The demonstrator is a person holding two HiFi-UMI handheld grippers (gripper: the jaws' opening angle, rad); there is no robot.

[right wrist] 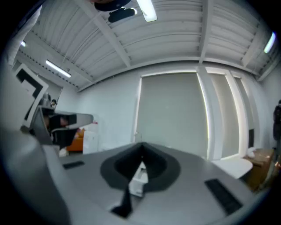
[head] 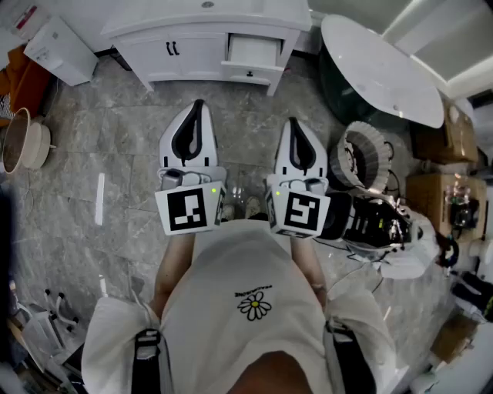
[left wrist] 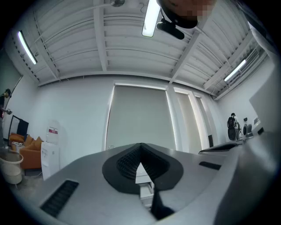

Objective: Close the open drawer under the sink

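In the head view a white vanity cabinet (head: 192, 54) with a sink (head: 208, 6) stands at the far side of the floor. Its right drawer (head: 253, 52) is pulled out, with a dark knob on the front. My left gripper (head: 198, 104) and right gripper (head: 293, 121) are held side by side over the floor, well short of the cabinet, pointing toward it. Both are shut with nothing between their jaws. A sliver of the white drawer (left wrist: 145, 178) shows through the closed jaws in the left gripper view, and the drawer (right wrist: 139, 178) shows the same way in the right gripper view.
A white bathtub (head: 377, 69) stands right of the cabinet. A ribbed round appliance (head: 362, 158) and cardboard boxes (head: 443, 138) crowd the right side. A white box (head: 62, 50) and a beige tub (head: 19, 142) sit at the left. Grey marble floor (head: 115, 146) lies between me and the cabinet.
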